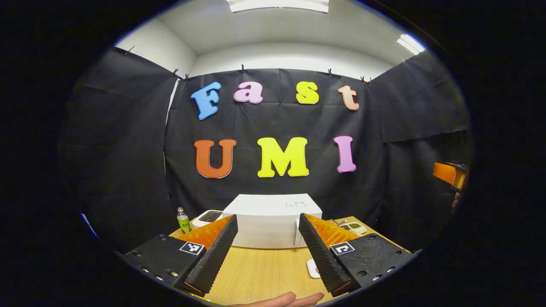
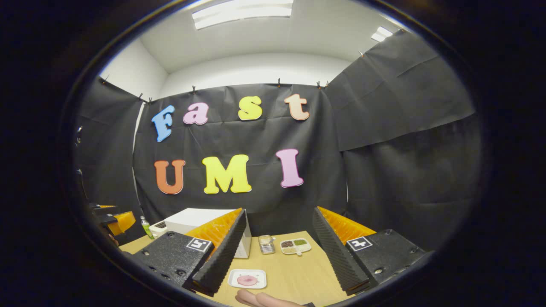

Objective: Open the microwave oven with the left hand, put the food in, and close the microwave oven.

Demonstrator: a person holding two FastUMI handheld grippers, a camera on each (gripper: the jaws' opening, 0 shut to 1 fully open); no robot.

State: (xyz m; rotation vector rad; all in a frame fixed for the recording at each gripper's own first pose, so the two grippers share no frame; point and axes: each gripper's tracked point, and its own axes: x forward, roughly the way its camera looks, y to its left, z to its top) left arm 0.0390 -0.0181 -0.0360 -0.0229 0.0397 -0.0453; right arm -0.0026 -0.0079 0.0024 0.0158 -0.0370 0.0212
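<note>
While both tongs hang above the wooden table (image 1: 256,273), neither one touches or holds anything. In the left gripper view the left gripper (image 1: 267,251) stands with its jaws spread wide apart, and the white microwave oven (image 1: 273,219) sits straight ahead between its fingers, door shut, well beyond the tips. To the left of that gripper's left finger stand a small green bottle (image 1: 183,220) and a white appliance (image 1: 207,217); past its right finger lies a divided tray (image 1: 354,227) of small foods. In the right gripper view the right gripper (image 2: 277,260) is likewise wide open and empty. A white plate (image 2: 248,279) bearing a pink piece of food (image 2: 247,280) lies on the table just beside the tip of its left finger, between the two fingers. A hand (image 2: 260,299) shows at the bottom edge, below the plate. Farther ahead between the fingers sit a small metal container (image 2: 266,244) and the divided tray; the microwave oven is partly hidden behind the left finger.
</note>
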